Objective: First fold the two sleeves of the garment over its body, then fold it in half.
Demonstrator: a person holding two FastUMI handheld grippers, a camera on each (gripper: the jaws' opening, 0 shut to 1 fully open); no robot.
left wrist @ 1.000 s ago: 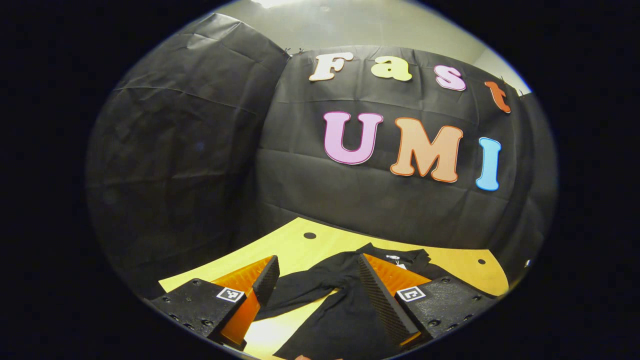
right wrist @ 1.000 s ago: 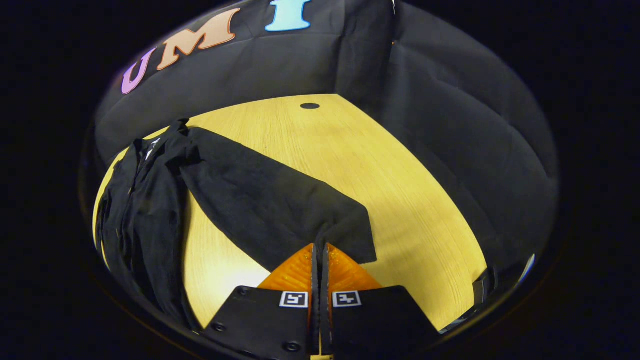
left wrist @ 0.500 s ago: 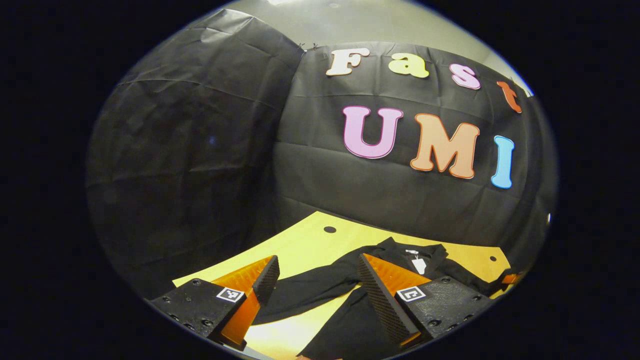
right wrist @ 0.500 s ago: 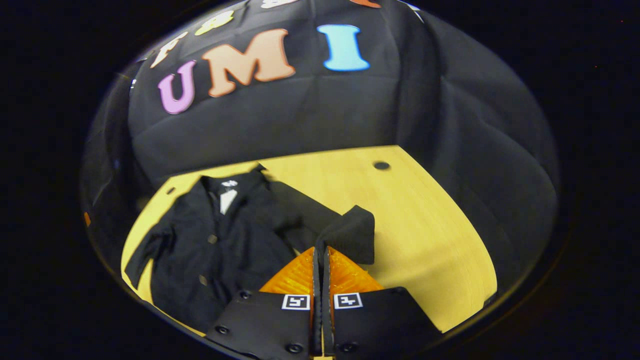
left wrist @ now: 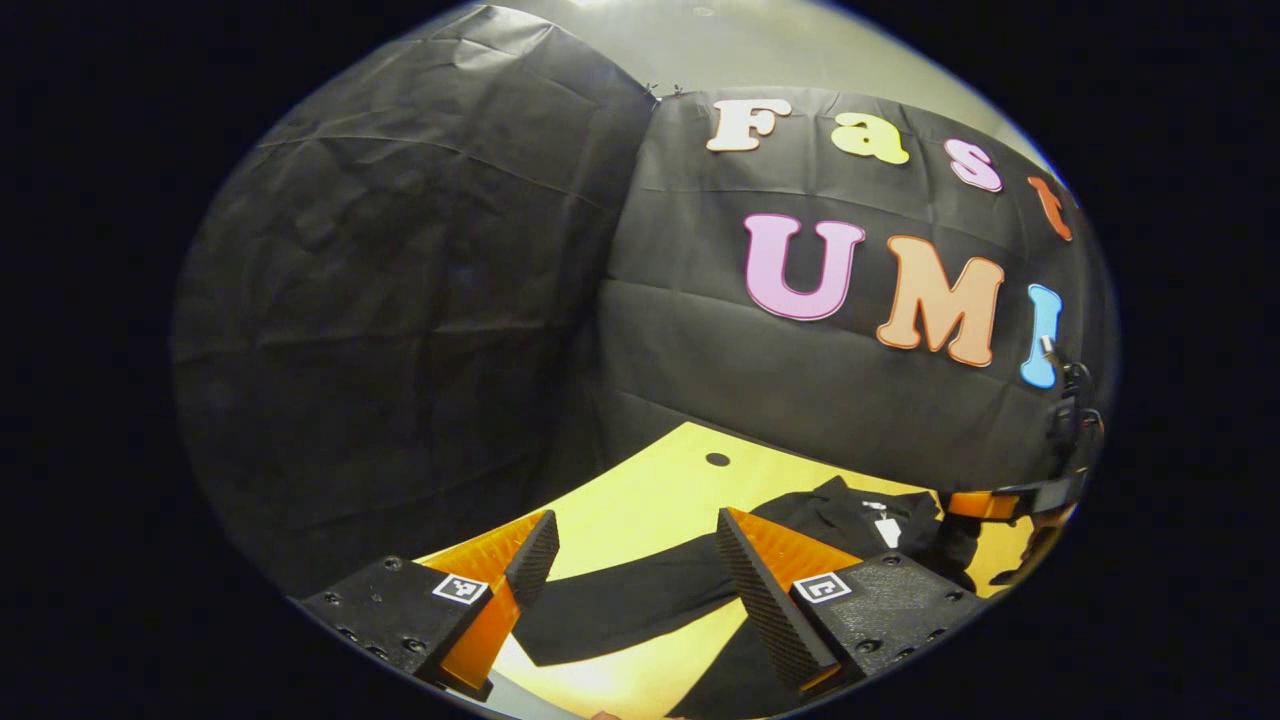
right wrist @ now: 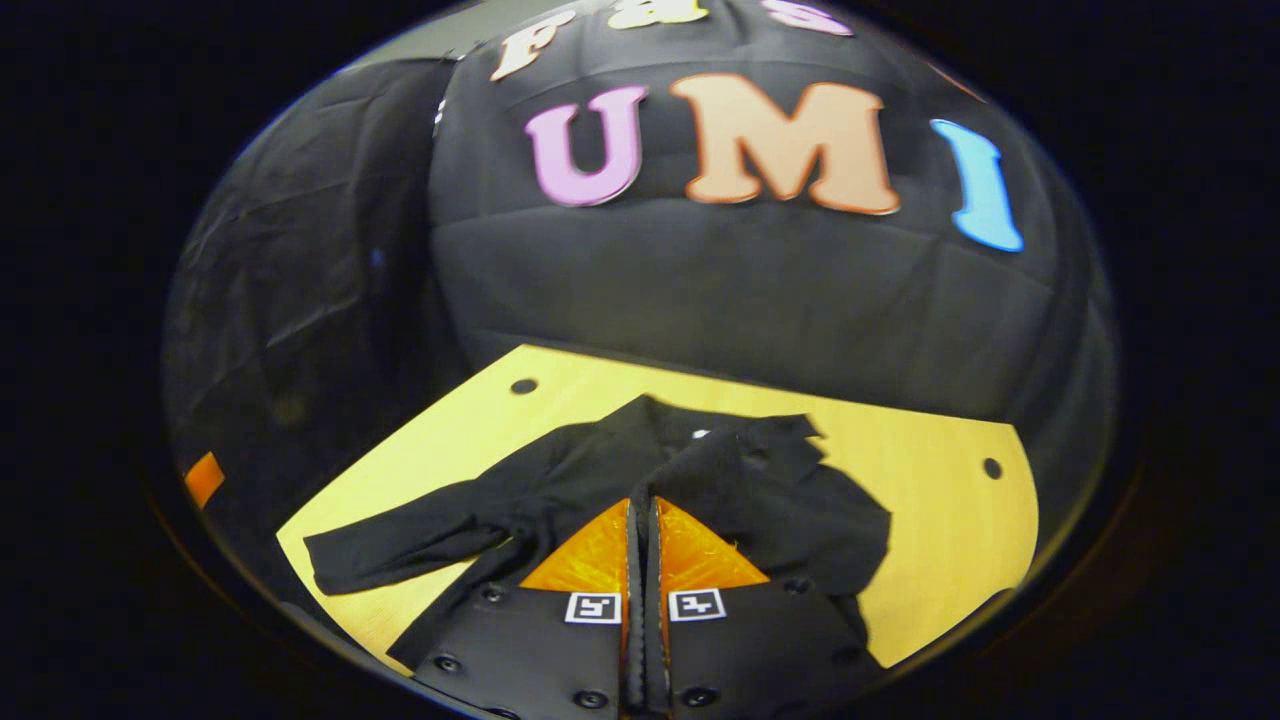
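Right claw [right wrist: 640, 510]: fingers pressed together, no gap visible between them, black fabric bunched at the tips. It has hold of the right sleeve [right wrist: 790, 500], which is folded in over the jacket [right wrist: 600, 470] body. Claw sits above the jacket's lower middle, pointing toward the collar [right wrist: 700, 432].

Left claw [left wrist: 635, 545]: fingers wide apart, nothing between them, holding nothing. It hangs above the near-left part of the tabletop [left wrist: 640, 490]. Through the gap you see the left sleeve [left wrist: 620, 610] lying flat and stretched out, not folded. Can't tell whether the fingertips touch the cloth; looks like they're clear of it.

Jacket: black, lying flat on the yellow wood tabletop, collar toward the booth wall, a white tag [left wrist: 887, 530] at the neck in the left gripper view. In the right gripper view the left sleeve [right wrist: 420, 545] runs out toward the near-left tabletop edge, cuff end on bare wood. Right side of the body is covered by the folded sleeve, edge of it rounded and a bit lifted.

Tabletop has small dark holes near its far corners [right wrist: 523, 386]. In the left gripper view the right claw [left wrist: 1010, 505] shows at the far right edge, over the jacket's shoulder area, details too small to read.
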